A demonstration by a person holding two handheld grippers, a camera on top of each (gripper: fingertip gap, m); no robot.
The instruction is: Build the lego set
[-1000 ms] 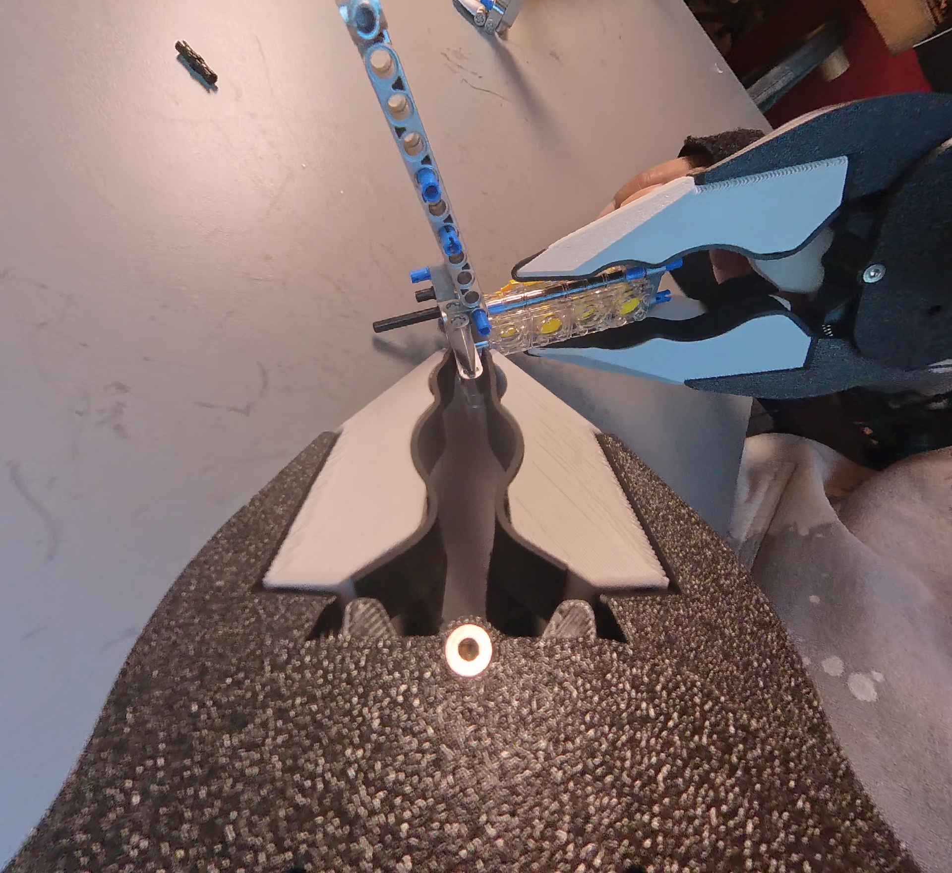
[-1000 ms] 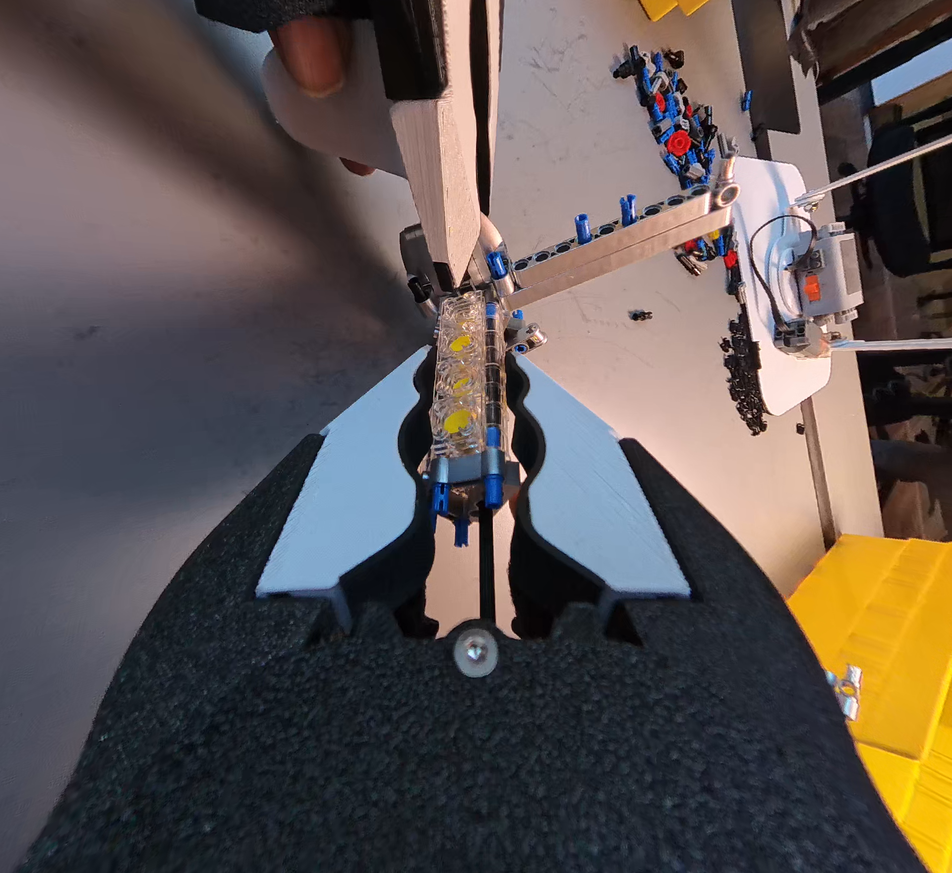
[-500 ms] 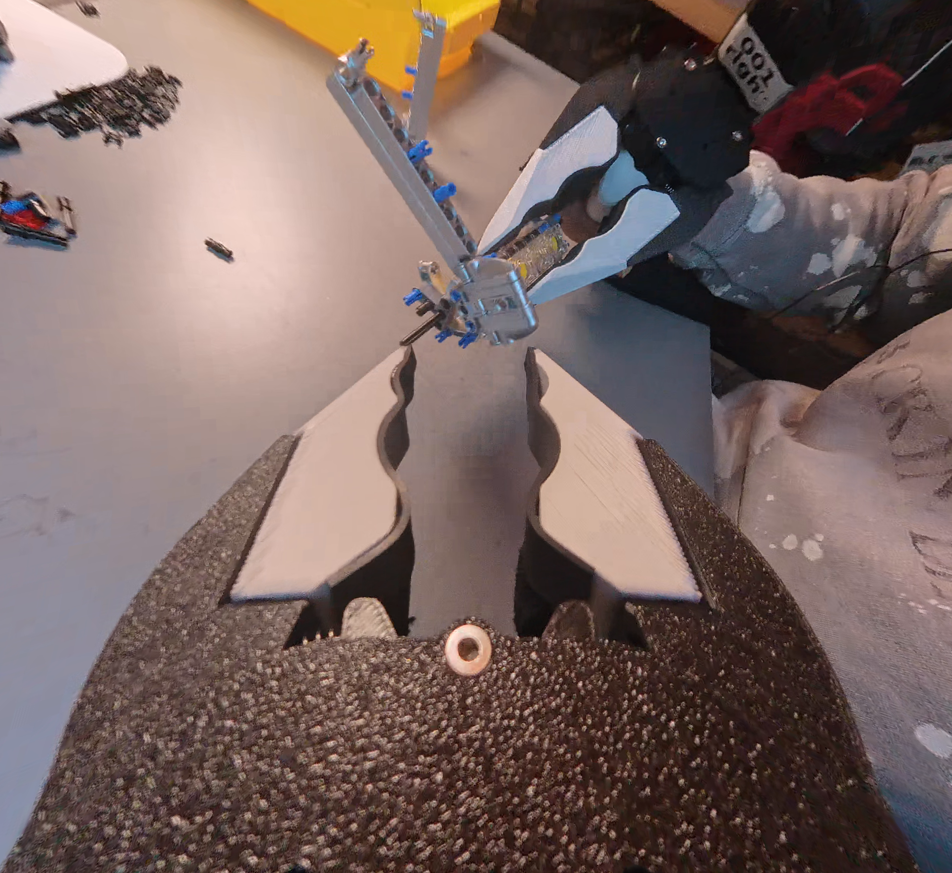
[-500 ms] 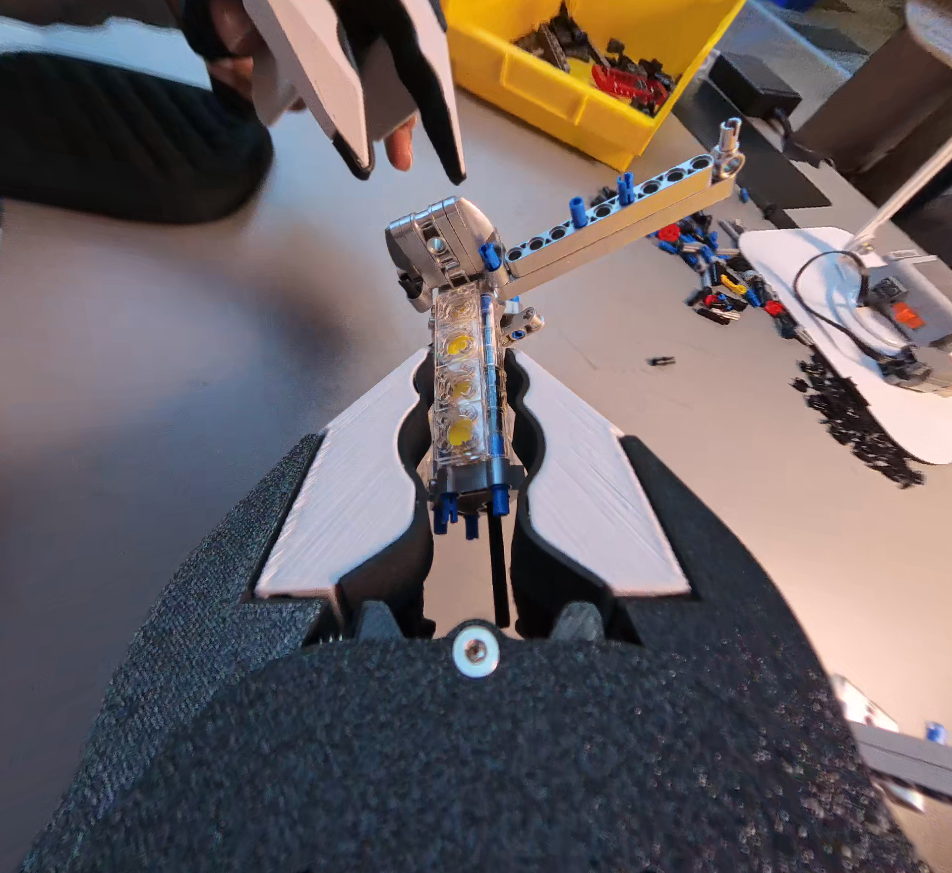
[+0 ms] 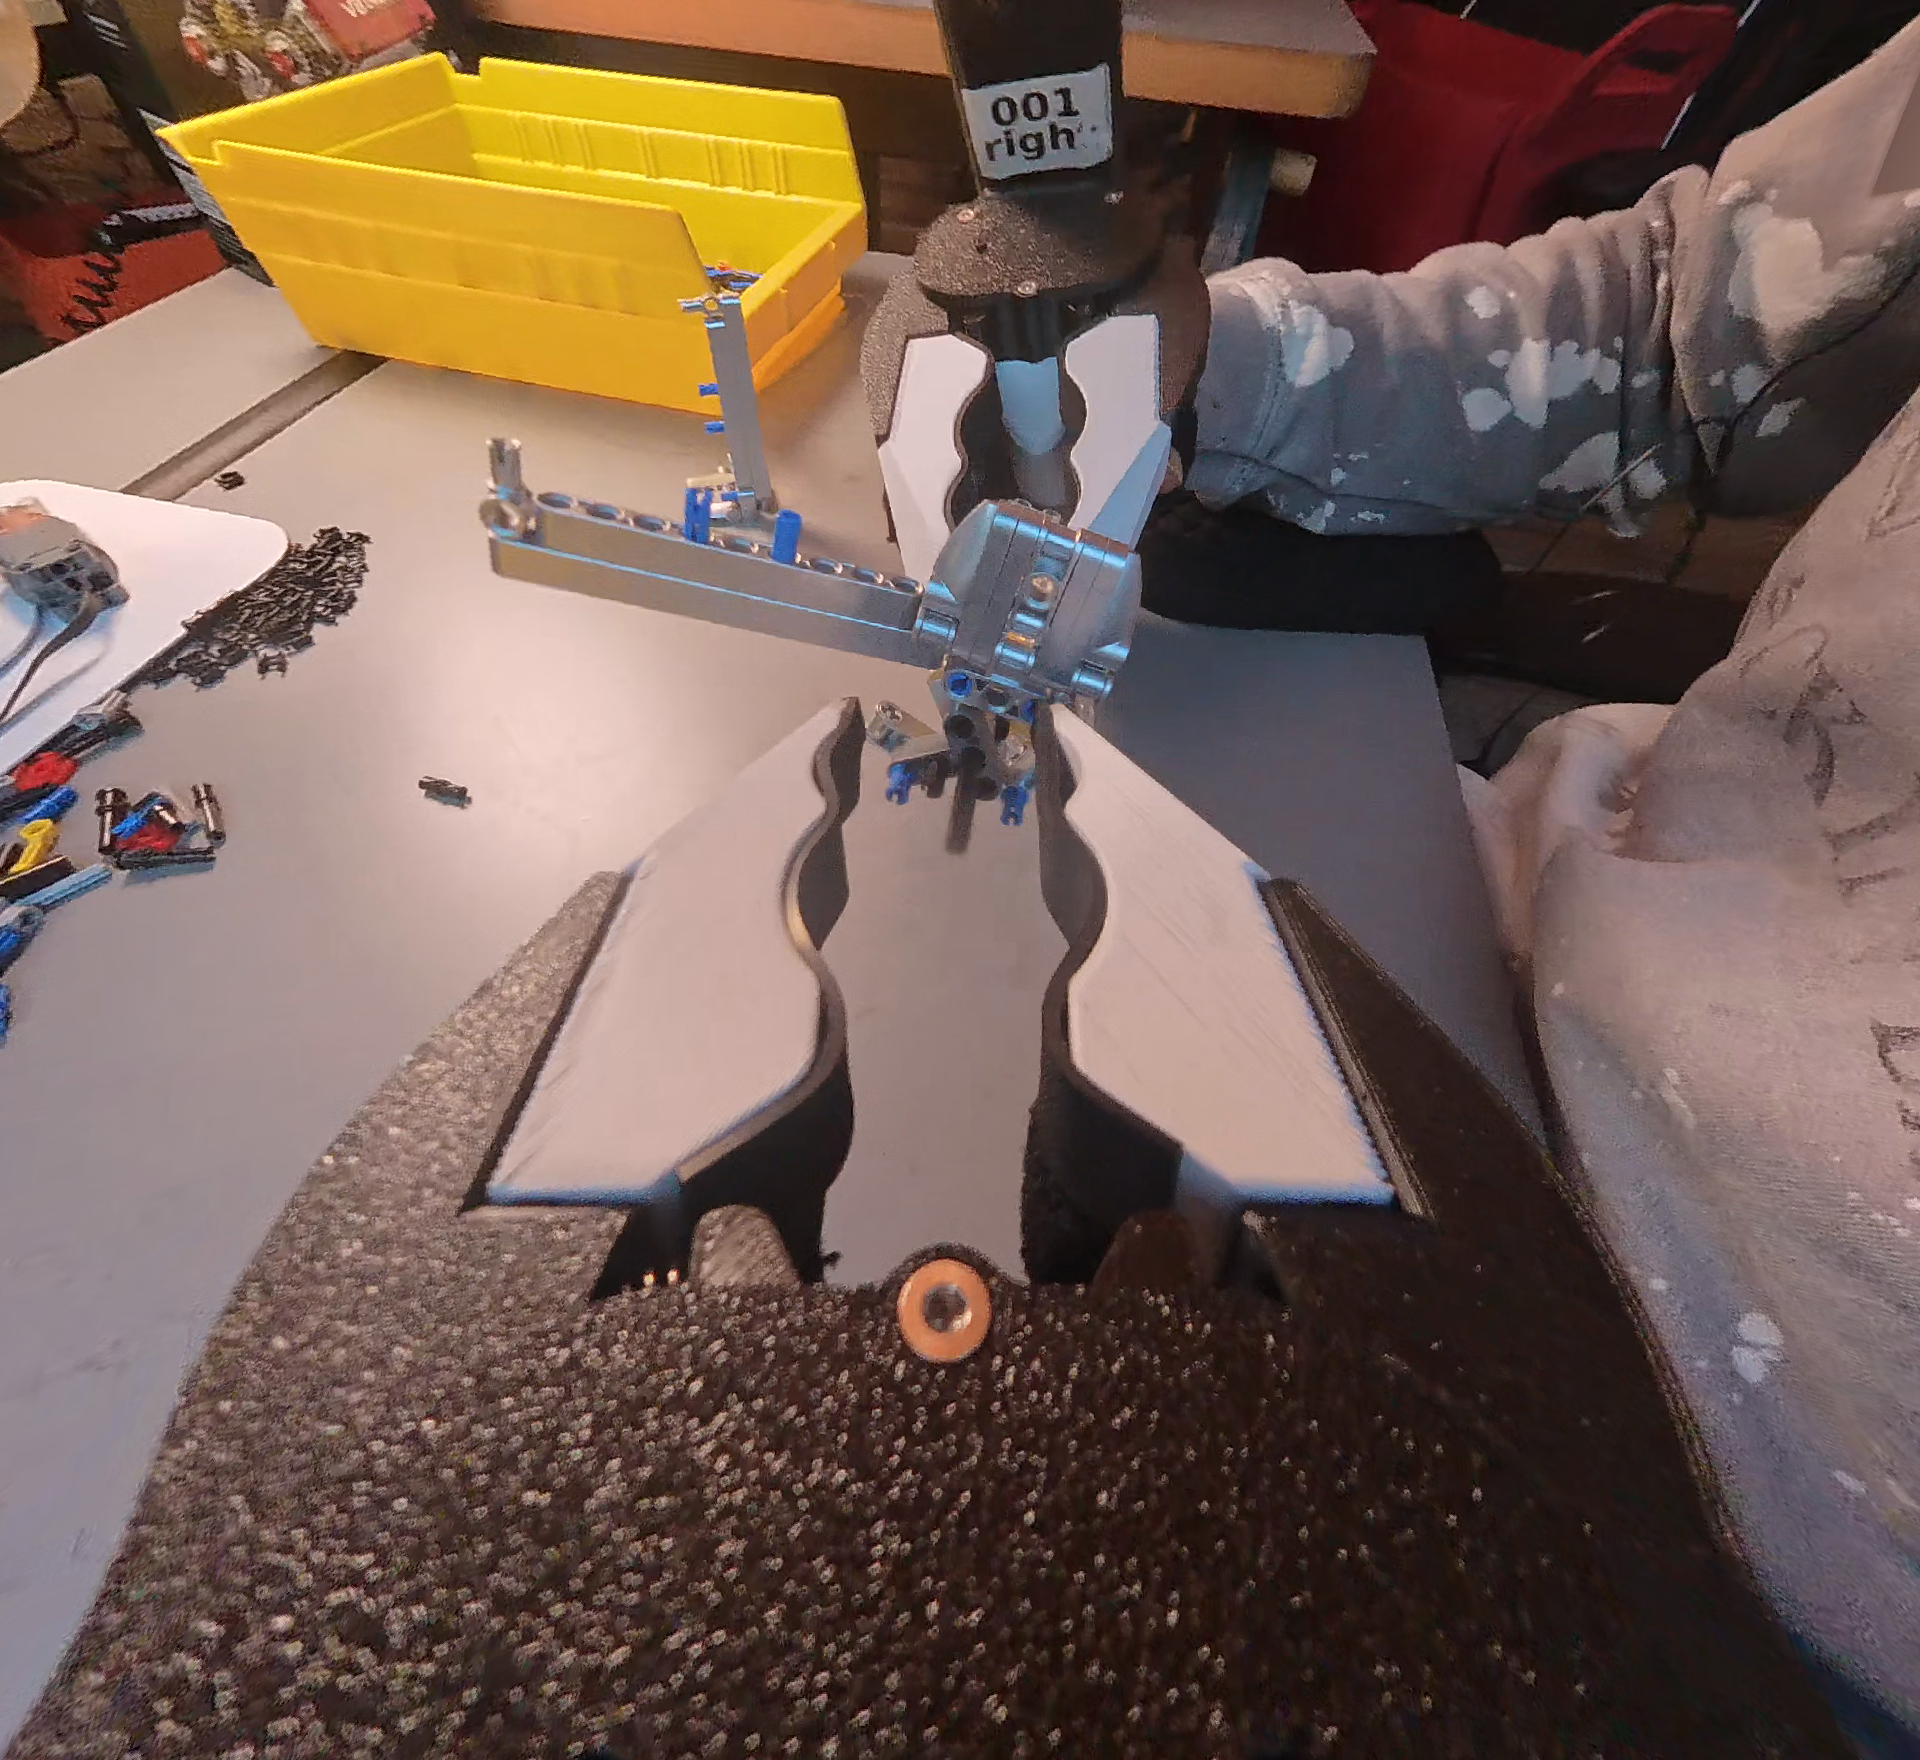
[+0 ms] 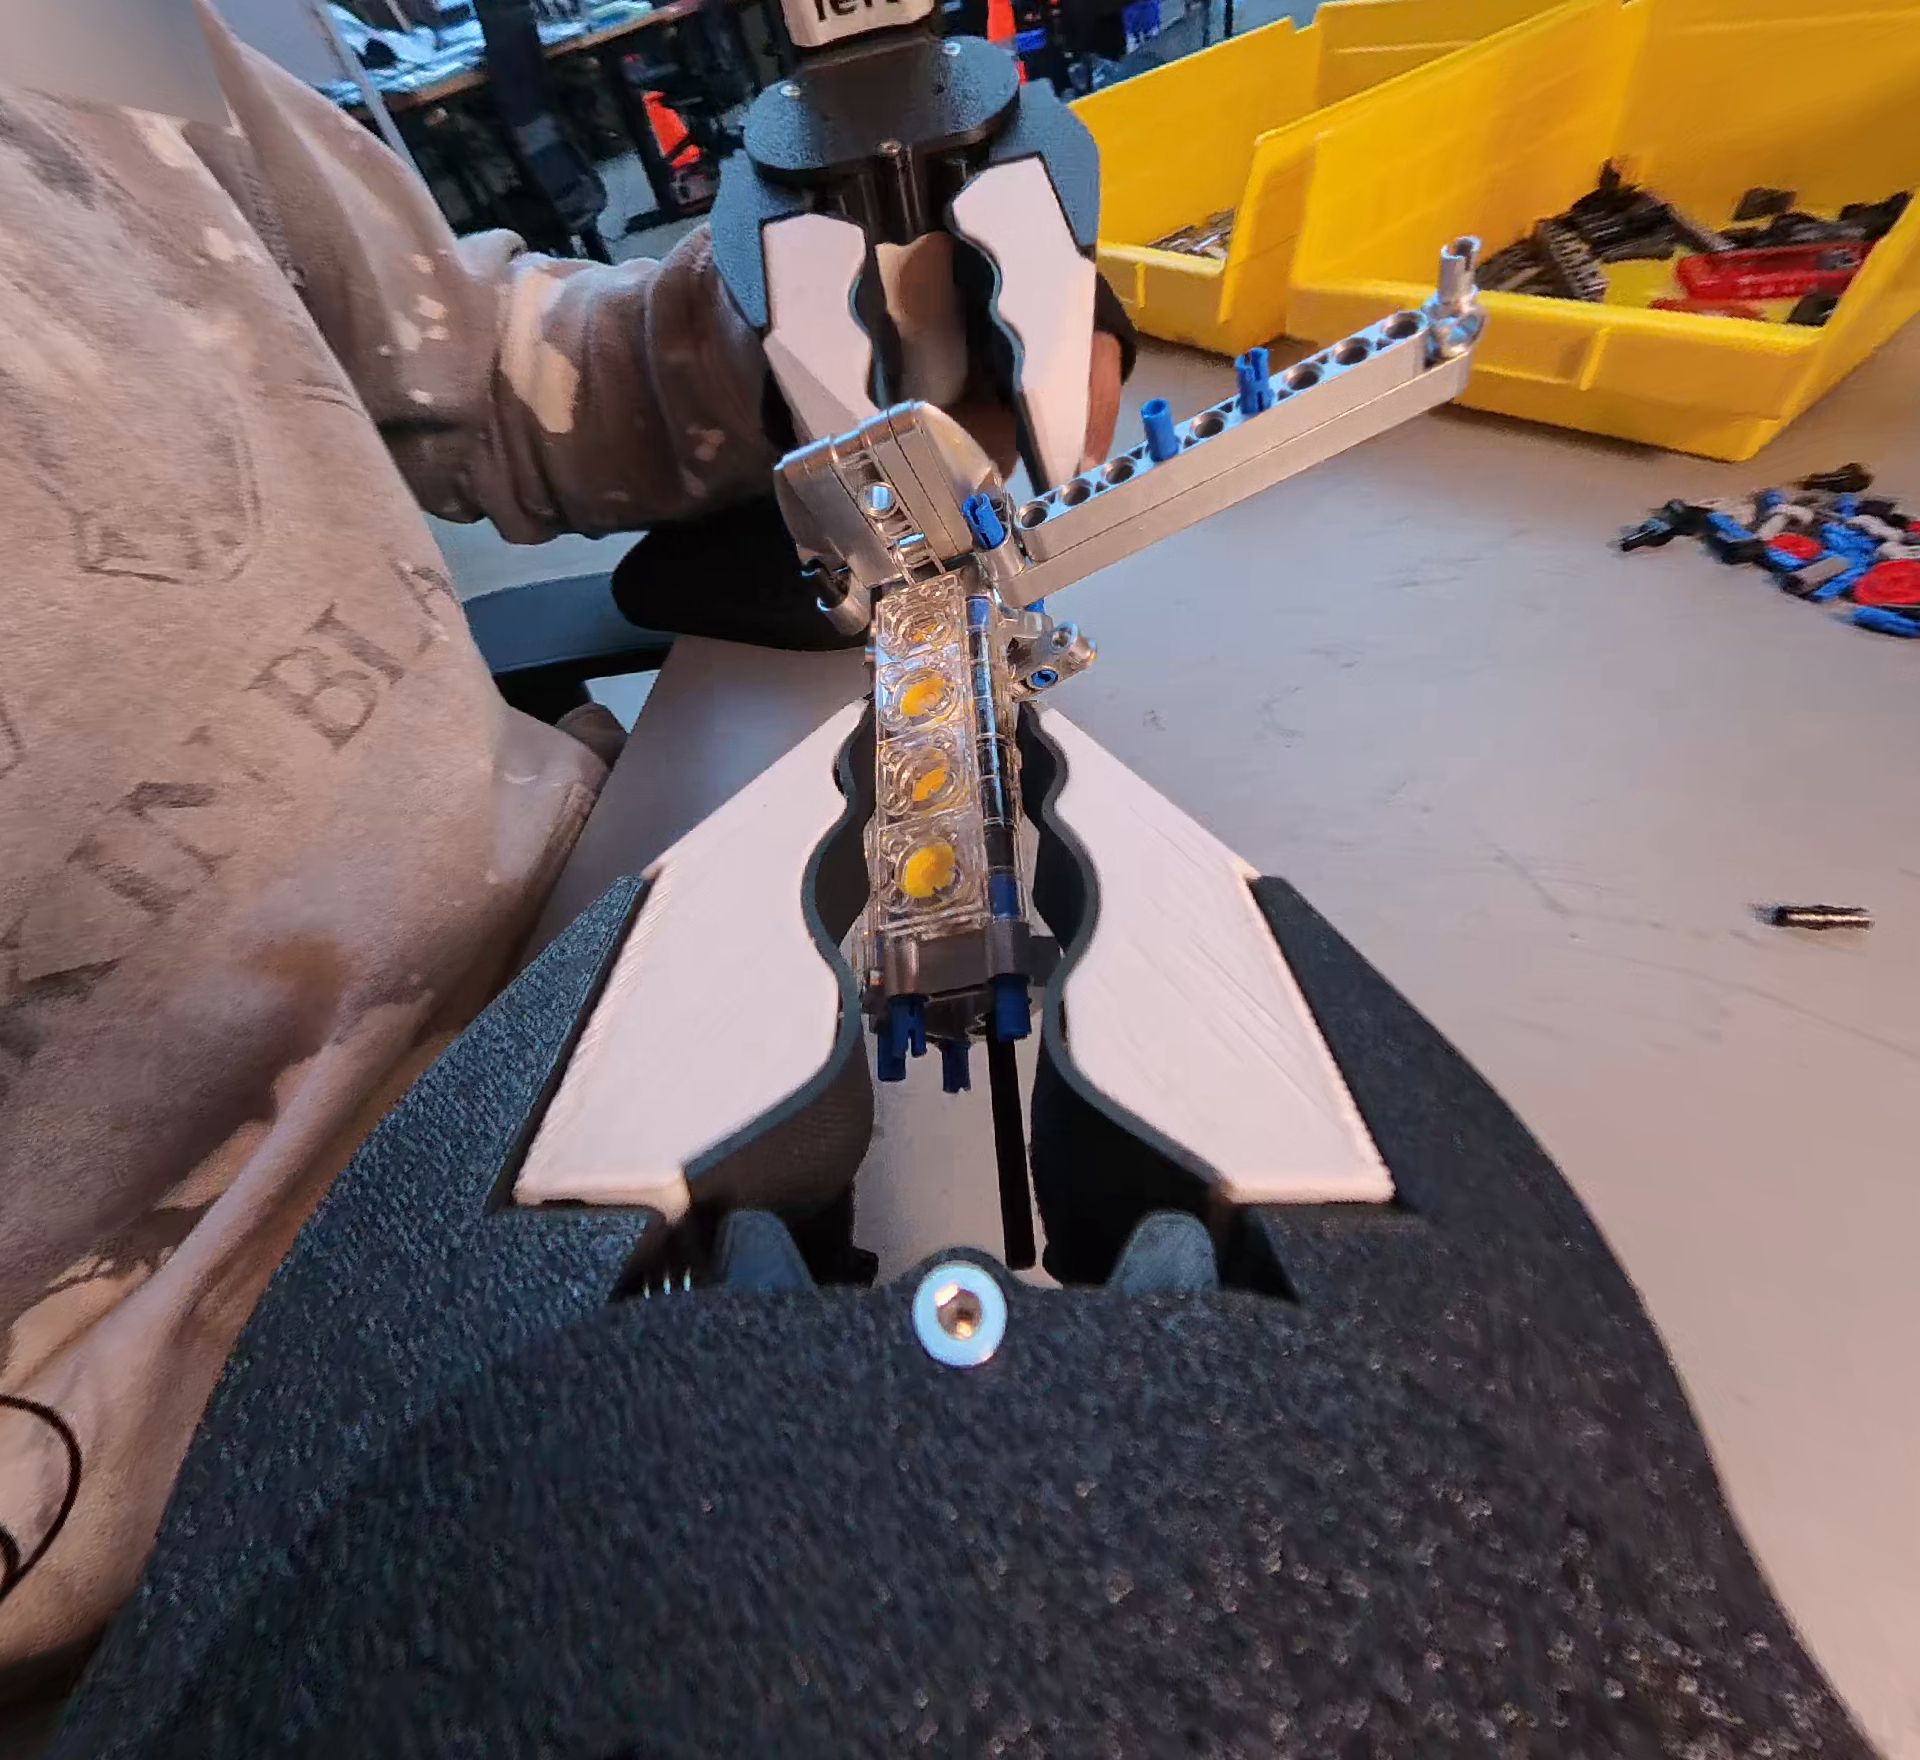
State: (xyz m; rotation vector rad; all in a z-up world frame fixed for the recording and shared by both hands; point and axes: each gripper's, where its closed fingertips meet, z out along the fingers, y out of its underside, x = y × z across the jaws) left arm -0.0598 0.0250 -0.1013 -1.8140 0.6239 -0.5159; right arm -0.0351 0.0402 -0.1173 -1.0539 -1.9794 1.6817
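My right gripper (image 6: 943,715) is shut on a clear block with yellow pistons (image 6: 928,869). The block is joined to a grey rounded housing (image 6: 883,484) and a long grey holed beam (image 6: 1247,443) with blue pins. The beam sticks out level to the right. A black axle (image 6: 1010,1160) runs back between my fingers. In the left wrist view the same housing (image 5: 1029,598) and beam (image 5: 707,567) hang in front of my open left gripper (image 5: 945,723). The assembly's pinned end (image 5: 971,754) lies between its fingertips, with gaps on both sides. The right gripper (image 5: 1023,505) faces it from behind.
Yellow bins (image 5: 520,224) (image 6: 1558,256) stand at the back of the grey table (image 5: 364,983). A second beam assembly (image 5: 738,422) stands upright near them. A white tray (image 5: 156,567), piles of small parts (image 5: 104,827) (image 6: 1818,547) and a loose black pin (image 5: 445,789) lie around. A person's sleeve (image 5: 1455,380) borders the right. My hands' fingertips stand some 4 centimetres from each other. Both grippers' tips are roughly 20 centimetres from the loose black pin (image 5: 445,789). My right wrist view (image 6: 1811,912) looks at it from another angle.
My left gripper was shut on the assembly a second ago. It has let go, opened and drawn back. Both grippers have turned to face each other, and the beam has swung from upright to level.
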